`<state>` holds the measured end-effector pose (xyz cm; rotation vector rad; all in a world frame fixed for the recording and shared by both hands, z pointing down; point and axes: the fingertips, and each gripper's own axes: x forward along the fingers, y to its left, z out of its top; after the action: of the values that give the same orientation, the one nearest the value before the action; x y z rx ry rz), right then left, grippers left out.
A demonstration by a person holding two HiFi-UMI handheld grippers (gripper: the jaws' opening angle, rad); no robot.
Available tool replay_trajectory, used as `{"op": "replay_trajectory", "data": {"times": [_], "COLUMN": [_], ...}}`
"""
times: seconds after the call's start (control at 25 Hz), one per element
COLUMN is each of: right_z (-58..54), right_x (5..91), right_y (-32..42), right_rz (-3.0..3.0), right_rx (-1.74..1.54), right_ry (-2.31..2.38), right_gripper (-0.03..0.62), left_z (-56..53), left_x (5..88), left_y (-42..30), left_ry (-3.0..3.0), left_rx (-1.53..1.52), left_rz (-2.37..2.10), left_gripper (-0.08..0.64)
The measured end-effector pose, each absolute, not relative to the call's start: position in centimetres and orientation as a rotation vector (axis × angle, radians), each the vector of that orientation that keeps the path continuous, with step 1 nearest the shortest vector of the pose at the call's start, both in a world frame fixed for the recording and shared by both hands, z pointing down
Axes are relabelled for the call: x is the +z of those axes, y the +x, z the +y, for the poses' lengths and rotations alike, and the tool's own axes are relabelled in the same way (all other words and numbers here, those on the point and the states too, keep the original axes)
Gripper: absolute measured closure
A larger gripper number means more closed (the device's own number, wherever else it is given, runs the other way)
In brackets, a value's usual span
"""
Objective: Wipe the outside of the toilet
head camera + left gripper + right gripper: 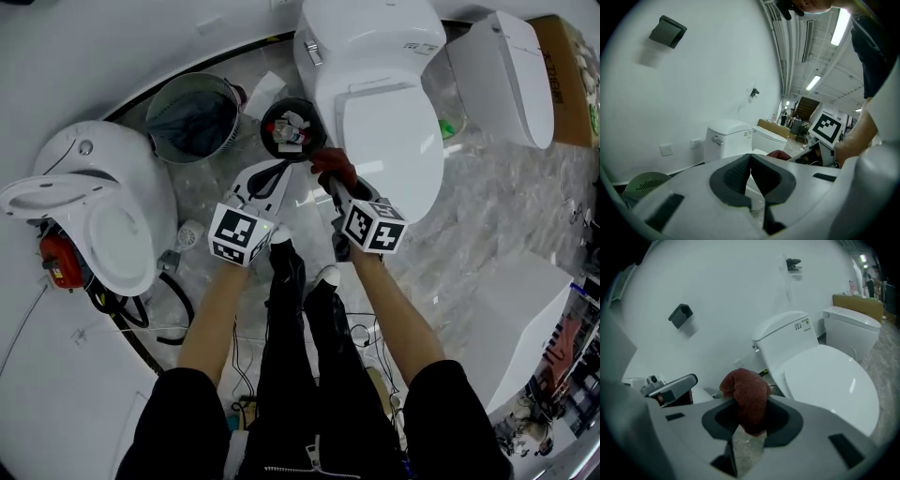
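Observation:
The white toilet (389, 131) stands ahead with its lid closed; its tank (785, 341) backs onto the wall. My right gripper (333, 187) is shut on a dark red cloth (333, 166) just off the left front side of the bowl; whether the cloth touches it is unclear. In the right gripper view the cloth (747, 394) bulges up between the jaws, left of the lid (829, 385). My left gripper (265, 180) hangs beside it on the left, shut with nothing held; its pads (740, 176) meet. The toilet (729, 136) lies beyond them.
A small black bin (293, 128) with rubbish and a grey-green bin (192, 117) stand left of the toilet. Another toilet (94, 206) with its lid up is at the left, a third (502, 75) at the upper right by a cardboard box (567, 75). Cables trail over the floor.

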<state>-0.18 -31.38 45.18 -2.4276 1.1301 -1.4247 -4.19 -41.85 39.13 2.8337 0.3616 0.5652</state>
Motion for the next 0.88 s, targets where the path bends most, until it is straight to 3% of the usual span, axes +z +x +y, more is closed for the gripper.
{"op": "replay_trajectory", "data": {"times": [0.88], "right_z": [-29.6], "right_x": [71.1], "right_y": [3.3], "right_rz": [0.321], "right_rx": [-1.534], "right_ry": [-2.289], "right_gripper": [0.477], "left_z": [-42.9], "left_x": [55.5], "left_y": [-3.8], "left_ry": [2.772], "left_rx": [0.640], "left_rz": [0.461], "left_gripper": [0.558]}}
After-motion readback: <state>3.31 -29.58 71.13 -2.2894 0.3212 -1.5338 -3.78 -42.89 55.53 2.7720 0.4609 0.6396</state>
